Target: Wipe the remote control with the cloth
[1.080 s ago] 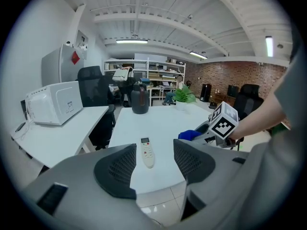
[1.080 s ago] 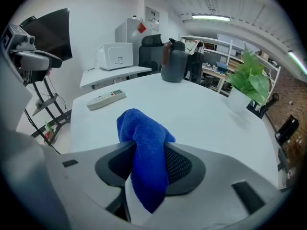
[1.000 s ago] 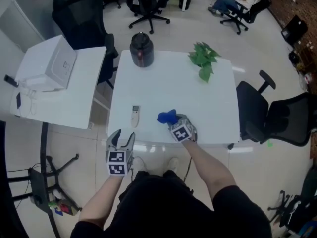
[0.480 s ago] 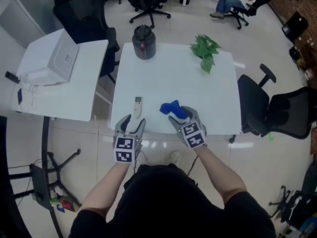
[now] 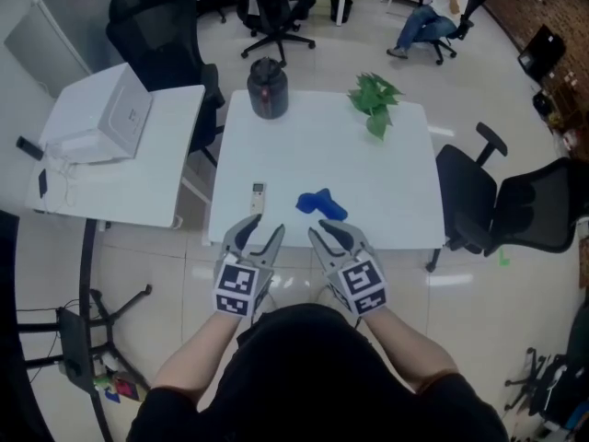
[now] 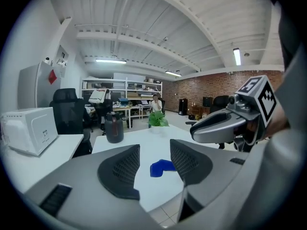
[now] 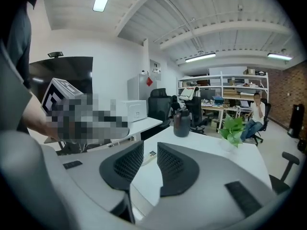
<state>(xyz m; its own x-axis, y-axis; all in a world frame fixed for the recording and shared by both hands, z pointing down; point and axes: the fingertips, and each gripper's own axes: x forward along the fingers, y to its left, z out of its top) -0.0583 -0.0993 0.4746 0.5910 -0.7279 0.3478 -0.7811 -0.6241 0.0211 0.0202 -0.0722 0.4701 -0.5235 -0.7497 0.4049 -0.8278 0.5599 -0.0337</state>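
A small white remote control [image 5: 258,198] lies near the front left of the white table [image 5: 377,178]. To its right is a crumpled blue cloth [image 5: 320,203], apart from the remote. Both grippers hang in the air in front of the table's near edge. My left gripper [image 5: 257,232] is open; its jaws have just been closing with nothing between them, and the cloth [image 6: 162,166] shows far beyond the gap. My right gripper [image 5: 329,232] has a narrow gap; its jaws have just been closing on nothing, and the remote [image 7: 149,155] shows far behind.
A black jug [image 5: 268,88] and a green plant [image 5: 373,101] stand at the table's far edge. A side table with a white appliance [image 5: 101,116] is on the left. Black office chairs [image 5: 488,201] stand to the right and behind. A person [image 5: 428,7] sits far back.
My right gripper has left the blue cloth on the table and drawn back and up. The left gripper has also risen and moved in beside it. The cloth and remote lie still.
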